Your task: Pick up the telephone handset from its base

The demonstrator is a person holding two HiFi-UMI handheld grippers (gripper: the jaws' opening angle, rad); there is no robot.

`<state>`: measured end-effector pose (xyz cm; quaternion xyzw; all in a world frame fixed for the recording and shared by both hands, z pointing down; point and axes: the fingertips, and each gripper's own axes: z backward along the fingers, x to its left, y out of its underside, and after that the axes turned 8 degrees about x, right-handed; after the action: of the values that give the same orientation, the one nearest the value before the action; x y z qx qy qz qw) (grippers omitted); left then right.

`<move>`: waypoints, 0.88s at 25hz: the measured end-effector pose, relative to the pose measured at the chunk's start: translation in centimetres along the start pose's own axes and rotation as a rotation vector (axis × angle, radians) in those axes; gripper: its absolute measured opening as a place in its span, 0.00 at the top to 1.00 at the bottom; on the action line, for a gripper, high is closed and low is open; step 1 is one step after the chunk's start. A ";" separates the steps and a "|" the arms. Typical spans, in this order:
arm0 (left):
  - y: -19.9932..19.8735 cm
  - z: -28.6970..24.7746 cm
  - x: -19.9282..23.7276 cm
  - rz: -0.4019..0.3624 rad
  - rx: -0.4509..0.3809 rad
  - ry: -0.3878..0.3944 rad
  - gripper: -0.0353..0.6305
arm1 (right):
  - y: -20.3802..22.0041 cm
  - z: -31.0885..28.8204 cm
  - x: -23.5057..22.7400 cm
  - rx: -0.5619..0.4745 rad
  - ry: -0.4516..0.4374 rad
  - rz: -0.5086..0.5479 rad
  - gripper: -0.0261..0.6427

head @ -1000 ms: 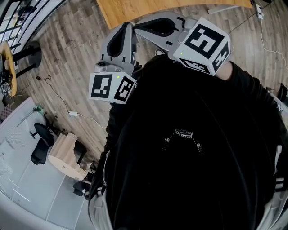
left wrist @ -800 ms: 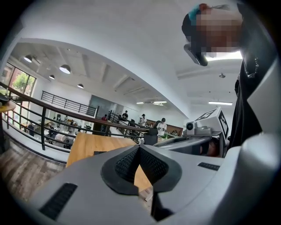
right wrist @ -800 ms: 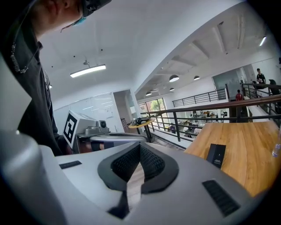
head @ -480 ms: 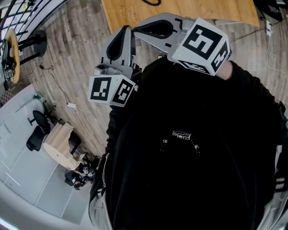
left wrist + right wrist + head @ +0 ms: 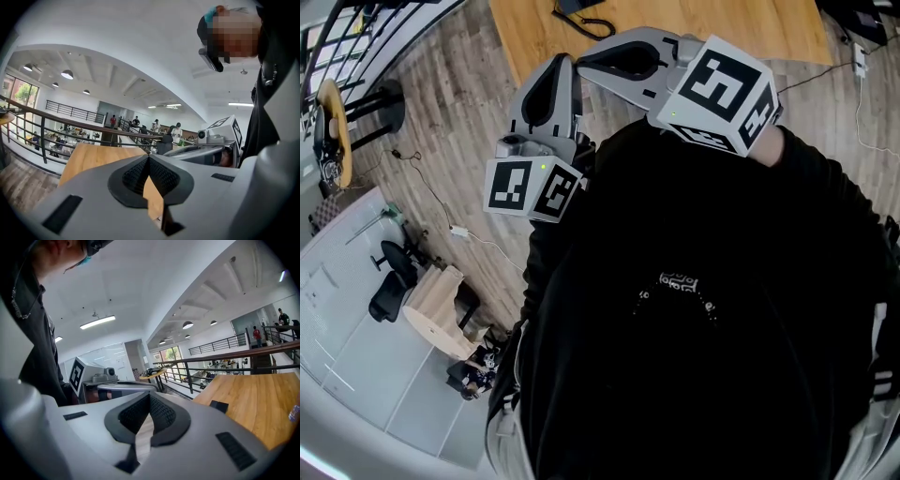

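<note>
Closed and empty, the left gripper [image 5: 149, 157] and right gripper [image 5: 150, 395] sit short of a wooden table [image 5: 769, 23].
Head view: a dark corded shape [image 5: 579, 17], probably the telephone, lies on the table, well apart from both; left gripper view: jaws pressed together on nothing; right gripper view: likewise; the handset should be light, rigid, smooth plastic; pinch its narrow middle.

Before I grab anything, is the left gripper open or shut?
Shut. In its own view the left gripper has its jaws meeting at the tips, with nothing between them.

Black telephone [image 5: 575, 6], seemingly, corded, near wooden table [image 5: 694, 23] edge.
</note>
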<state>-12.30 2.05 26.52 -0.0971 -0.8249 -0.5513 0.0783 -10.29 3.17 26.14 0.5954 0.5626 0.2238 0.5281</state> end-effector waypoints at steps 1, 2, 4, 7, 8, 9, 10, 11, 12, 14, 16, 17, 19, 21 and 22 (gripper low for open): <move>-0.2 -0.8 -0.5 -0.003 0.007 0.007 0.94 | 0.1 0.7 -0.6 -0.003 0.007 -0.007 0.94; -0.3 -1.5 -0.9 -0.004 0.014 0.014 0.94 | 0.1 1.3 -1.2 -0.006 0.014 -0.015 0.94; -0.5 -2.7 -1.8 -0.008 0.031 0.028 0.94 | 0.4 2.4 -2.2 -0.012 0.026 -0.033 0.94; -0.7 -4.7 -3.2 -0.024 0.059 0.049 0.94 | 0.8 4.2 -3.7 -0.029 0.039 -0.060 0.94; -0.8 -5.5 -3.8 -0.031 0.069 0.057 0.94 | 1.1 4.9 -4.3 -0.034 0.045 -0.067 0.94; -0.7 -6.3 -4.4 -0.038 0.079 0.064 0.94 | 1.4 5.6 -4.9 -0.037 0.051 -0.075 0.94; -0.6 -7.0 -5.0 -0.043 0.093 0.073 0.94 | 1.7 6.3 -5.4 -0.038 0.057 -0.087 0.94; -0.3 -7.7 -5.7 -0.046 0.109 0.082 0.94 | 2.2 7.0 -5.8 -0.037 0.062 -0.103 0.94; 0.1 -8.4 -6.3 -0.046 0.127 0.091 0.94 | 2.8 7.7 -6.2 -0.036 0.066 -0.122 0.94; 0.9 -9.4 -7.2 -0.047 0.169 0.112 0.94 | 3.9 8.5 -6.9 -0.033 0.069 -0.160 0.94; 1.6 -9.9 -7.6 -0.051 0.207 0.136 0.94 | 4.7 8.8 -7.2 -0.031 0.073 -0.189 0.94; 1.7 -10.1 -7.7 -0.052 0.218 0.146 0.94 | 4.9 8.8 -7.3 -0.033 0.077 -0.200 0.94; 1.6 -10.4 -7.7 -0.060 0.226 0.160 0.94 | 4.9 8.9 -7.6 -0.043 0.092 -0.214 0.94; 1.4 -10.4 -8.0 -0.073 0.222 0.182 0.94 | 4.8 9.2 -7.4 -0.052 0.120 -0.212 0.94; 1.4 -10.2 -8.4 -0.079 0.221 0.199 0.94 | 4.8 9.5 -7.2 -0.054 0.141 -0.209 0.94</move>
<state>-3.63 -7.51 29.66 -0.0004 -0.8719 -0.4668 0.1481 -1.96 -6.01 29.44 0.5019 0.6511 0.2238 0.5235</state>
